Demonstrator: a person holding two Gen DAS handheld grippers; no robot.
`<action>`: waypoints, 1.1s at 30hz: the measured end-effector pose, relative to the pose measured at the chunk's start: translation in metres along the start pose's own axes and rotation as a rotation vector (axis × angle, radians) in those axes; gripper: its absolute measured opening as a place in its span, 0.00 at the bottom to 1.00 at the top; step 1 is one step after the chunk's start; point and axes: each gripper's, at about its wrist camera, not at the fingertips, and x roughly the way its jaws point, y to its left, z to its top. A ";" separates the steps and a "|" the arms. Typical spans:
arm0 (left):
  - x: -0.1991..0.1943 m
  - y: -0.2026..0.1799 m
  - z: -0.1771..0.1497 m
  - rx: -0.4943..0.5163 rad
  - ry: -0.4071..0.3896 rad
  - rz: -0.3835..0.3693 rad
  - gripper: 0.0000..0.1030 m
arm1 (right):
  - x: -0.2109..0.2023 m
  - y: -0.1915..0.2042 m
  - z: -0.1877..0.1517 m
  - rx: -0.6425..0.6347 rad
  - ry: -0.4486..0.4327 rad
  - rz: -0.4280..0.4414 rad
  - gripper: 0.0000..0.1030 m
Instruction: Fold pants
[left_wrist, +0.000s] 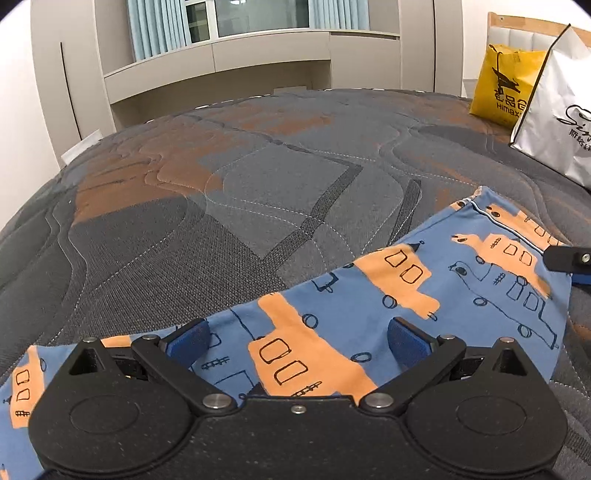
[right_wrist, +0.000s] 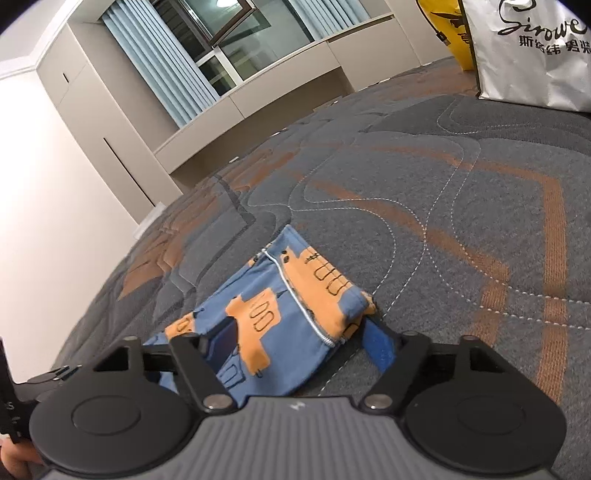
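Left gripper (left_wrist: 297, 341) gapes over flat blue-and-orange pants (left_wrist: 406, 295).

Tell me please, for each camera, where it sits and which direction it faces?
Left wrist: on the left gripper, looking across the pants and bed toward the window; own jaws open.
Right wrist: on the right gripper, tilted, over the pants' waistband end; own jaws apart around the cloth, a hand at the corner.
Shared: pants, bed, white bag, yellow bag.

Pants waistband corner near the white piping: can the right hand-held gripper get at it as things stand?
Probably yes. The right hand-held gripper is open, the pants lie between its fingers, and nothing covers that corner.
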 end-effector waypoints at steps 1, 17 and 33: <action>0.000 0.000 0.000 -0.001 0.000 -0.001 0.99 | 0.001 0.000 0.000 -0.003 0.000 -0.013 0.63; -0.022 0.019 0.009 -0.107 -0.015 -0.082 0.99 | 0.006 0.021 -0.002 -0.098 -0.068 -0.123 0.13; -0.043 0.064 0.018 -0.324 -0.042 -0.249 0.99 | -0.012 0.133 -0.017 -0.585 -0.198 -0.191 0.13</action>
